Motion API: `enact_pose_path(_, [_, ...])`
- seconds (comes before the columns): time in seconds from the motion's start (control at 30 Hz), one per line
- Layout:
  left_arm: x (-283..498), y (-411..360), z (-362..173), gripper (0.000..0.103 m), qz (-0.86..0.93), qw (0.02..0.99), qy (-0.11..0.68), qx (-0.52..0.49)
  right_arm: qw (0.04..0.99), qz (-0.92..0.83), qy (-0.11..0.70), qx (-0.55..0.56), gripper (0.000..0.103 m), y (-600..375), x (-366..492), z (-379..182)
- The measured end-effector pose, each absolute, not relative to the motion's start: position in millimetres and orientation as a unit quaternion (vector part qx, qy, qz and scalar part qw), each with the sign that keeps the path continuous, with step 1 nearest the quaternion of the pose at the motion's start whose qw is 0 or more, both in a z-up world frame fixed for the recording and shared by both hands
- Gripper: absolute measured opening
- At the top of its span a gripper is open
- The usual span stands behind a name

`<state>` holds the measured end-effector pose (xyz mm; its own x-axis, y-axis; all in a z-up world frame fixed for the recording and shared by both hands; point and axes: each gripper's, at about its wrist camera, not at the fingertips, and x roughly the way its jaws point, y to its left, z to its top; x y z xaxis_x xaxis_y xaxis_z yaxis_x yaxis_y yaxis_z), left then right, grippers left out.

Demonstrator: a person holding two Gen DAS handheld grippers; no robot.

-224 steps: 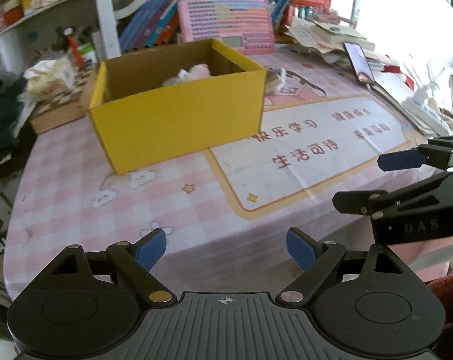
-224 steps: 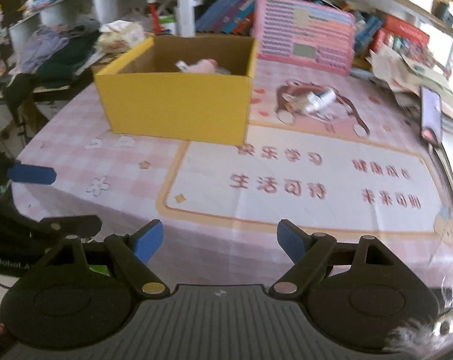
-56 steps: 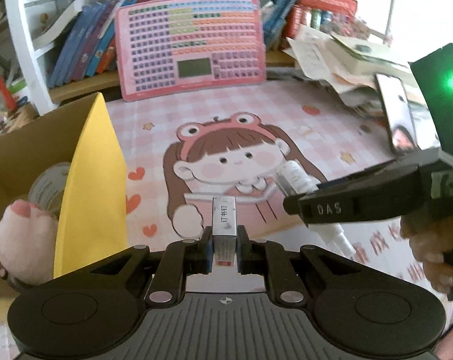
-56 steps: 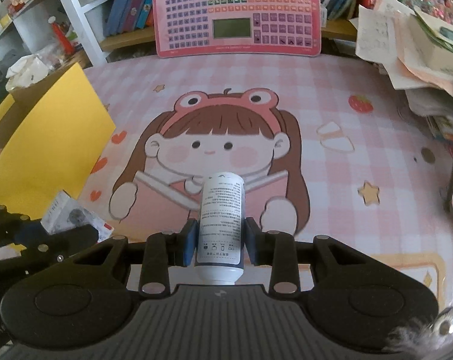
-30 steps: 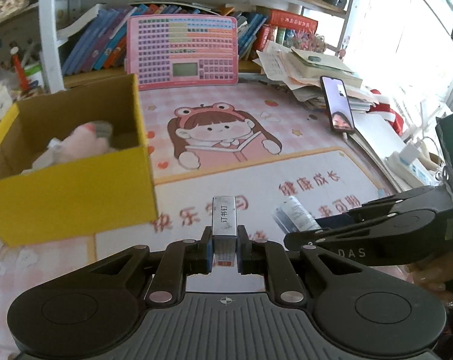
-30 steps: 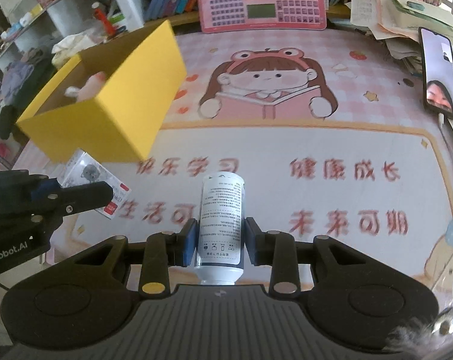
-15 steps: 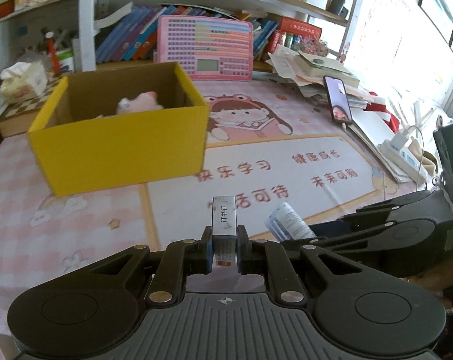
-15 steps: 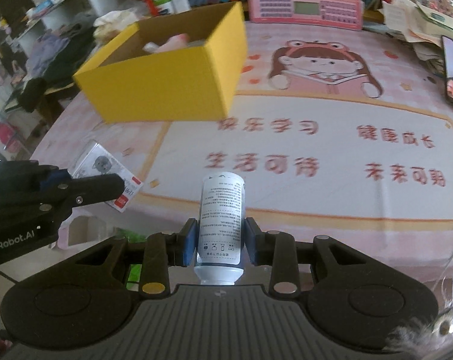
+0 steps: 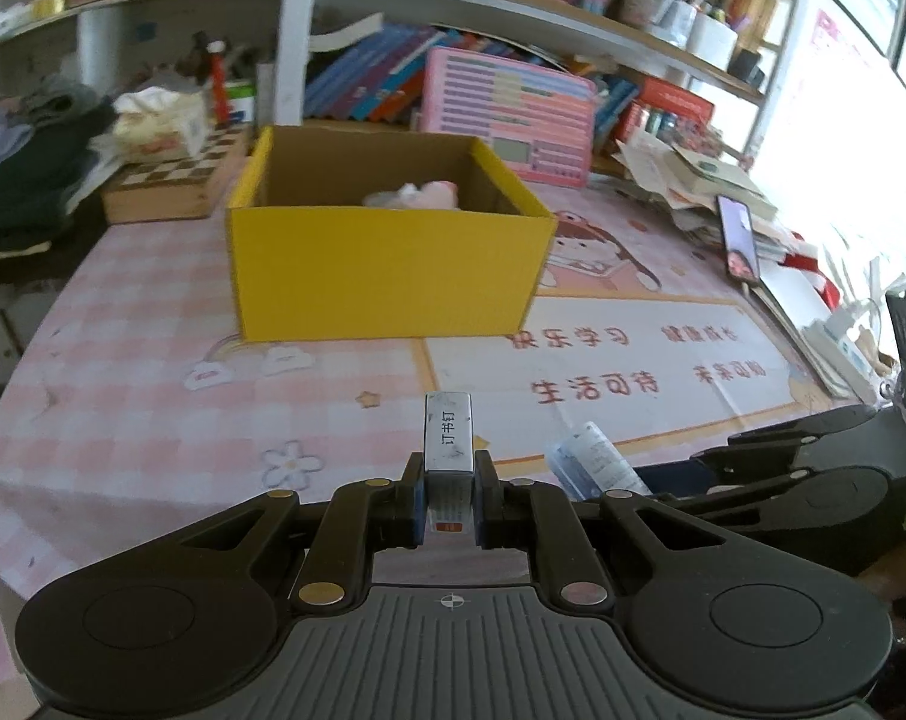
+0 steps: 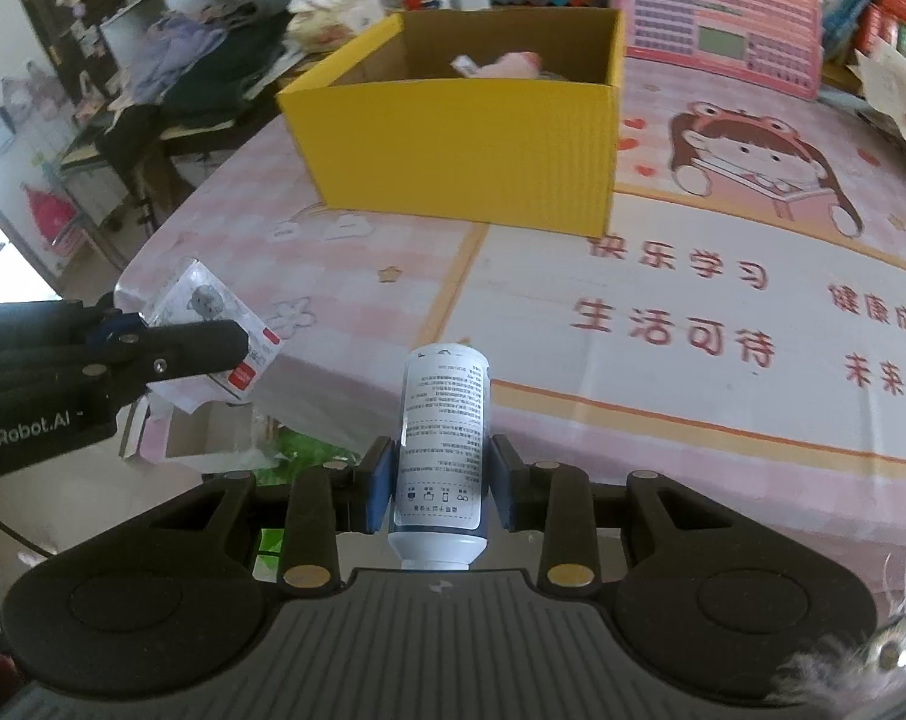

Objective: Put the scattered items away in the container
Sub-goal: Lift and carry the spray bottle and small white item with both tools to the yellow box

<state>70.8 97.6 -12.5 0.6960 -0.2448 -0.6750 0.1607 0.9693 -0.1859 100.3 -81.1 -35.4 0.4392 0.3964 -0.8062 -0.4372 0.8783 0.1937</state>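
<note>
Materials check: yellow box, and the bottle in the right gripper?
Yellow box: looks like corrugated cardboard, matte yellow outside, raw brown inside, fine ribbing on the front wall. Bottle: likely plastic, white with a glossy printed label and a dark blue base; the look leaves it open.

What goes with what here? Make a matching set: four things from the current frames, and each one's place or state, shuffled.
Things:
1. small silver staple box
2. white cylindrical bottle with printed label
3. pink plush toy
4. smartphone with lit screen

Places:
A. inside the yellow cardboard box
B. clamped in the left gripper
C. lying by the paper pile at the table's edge
D. clamped in the right gripper

Pairs: 1-B, 2-D, 3-A, 4-C
</note>
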Motion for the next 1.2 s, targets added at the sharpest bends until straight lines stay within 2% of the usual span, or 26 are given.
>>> enact_pose_path(0.77, [71,144,-2,0.013,-0.069,0.932,0.344,-0.088,0.837,0.300,0.450,-0.084,0.032,-22,112,-27])
enact_pose_path(1.2, [104,147,-2,0.013,-0.061,0.931,0.346,-0.099,0.834,0.321,0.435,-0.111,0.032,-12,139,-24])
